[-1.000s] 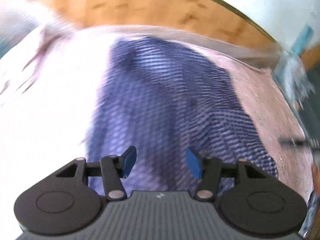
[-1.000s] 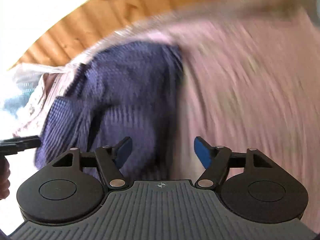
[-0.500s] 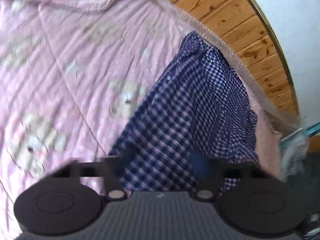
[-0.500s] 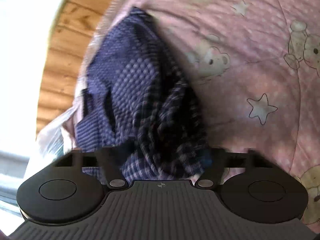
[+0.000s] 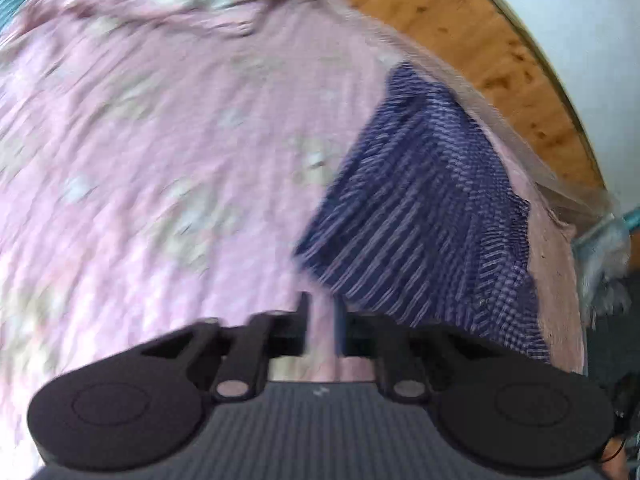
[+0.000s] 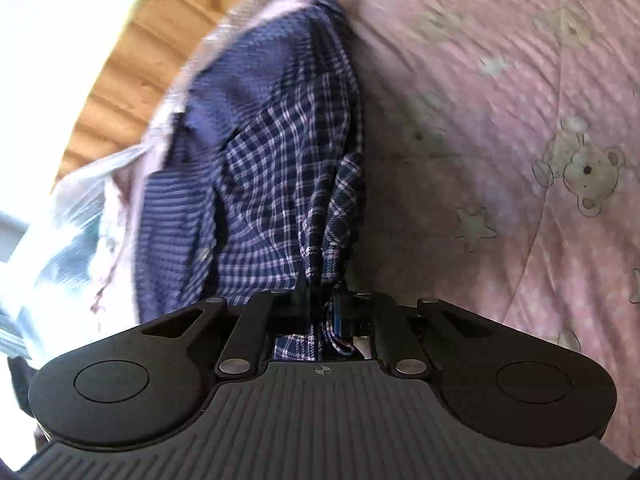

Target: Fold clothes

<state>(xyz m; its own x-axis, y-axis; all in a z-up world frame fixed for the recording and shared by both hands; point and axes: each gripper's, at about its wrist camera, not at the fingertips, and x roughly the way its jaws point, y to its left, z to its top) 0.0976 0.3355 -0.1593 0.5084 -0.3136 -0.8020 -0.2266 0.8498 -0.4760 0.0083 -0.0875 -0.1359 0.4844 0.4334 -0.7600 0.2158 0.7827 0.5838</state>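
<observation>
left claw: black, ribbed grey housing, blurred | right claw: black, silver rivets, seemingly blue pad

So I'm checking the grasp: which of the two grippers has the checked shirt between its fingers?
The right gripper: checked shirt bunched between its closing jaws. The left gripper shows only pink bedspread in its gap.

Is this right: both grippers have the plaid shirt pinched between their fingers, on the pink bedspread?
Not quite. Only the right gripper has the plaid shirt bunched between its fingers, jaws closing on it, as the right wrist view shows. The left gripper holds nothing: the left wrist view shows only the pink bedspread in its opening jaws, with the shirt lying off to the side.
</observation>
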